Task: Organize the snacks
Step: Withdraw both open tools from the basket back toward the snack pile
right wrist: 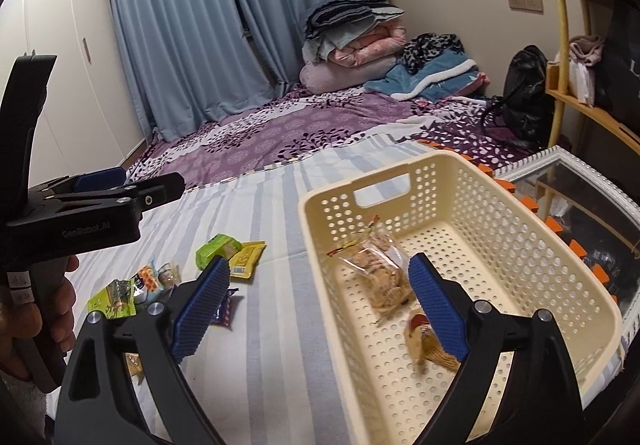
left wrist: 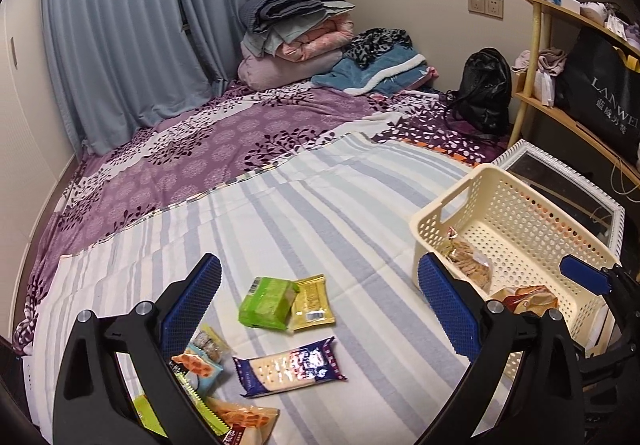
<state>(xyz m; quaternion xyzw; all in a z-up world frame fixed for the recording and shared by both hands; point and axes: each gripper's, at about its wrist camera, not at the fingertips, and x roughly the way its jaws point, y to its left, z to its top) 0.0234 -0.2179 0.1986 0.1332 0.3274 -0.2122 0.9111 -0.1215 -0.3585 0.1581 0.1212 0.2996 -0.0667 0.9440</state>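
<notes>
A cream perforated basket [left wrist: 532,205] [right wrist: 520,213] stands on the striped sheet at the right. It holds a clear bag of biscuits [right wrist: 376,269] [left wrist: 468,261] and a brown snack packet [right wrist: 424,341] [left wrist: 528,297]. Loose snacks lie on the sheet: a green packet [left wrist: 266,303] [right wrist: 218,249], a yellow sachet [left wrist: 314,303] [right wrist: 248,259], a purple cracker pack [left wrist: 290,365] and several more at lower left [left wrist: 200,361]. My left gripper [left wrist: 320,309] is open and empty above the snacks. My right gripper [right wrist: 320,305] is open and empty over the basket's near left rim.
The bed carries a striped sheet [left wrist: 300,213] over a purple floral cover [left wrist: 224,149]. Folded blankets [left wrist: 296,37] and a black bag [left wrist: 484,93] sit at the far end. A white-framed mirror [left wrist: 560,181] and a wooden shelf [left wrist: 580,57] stand to the right.
</notes>
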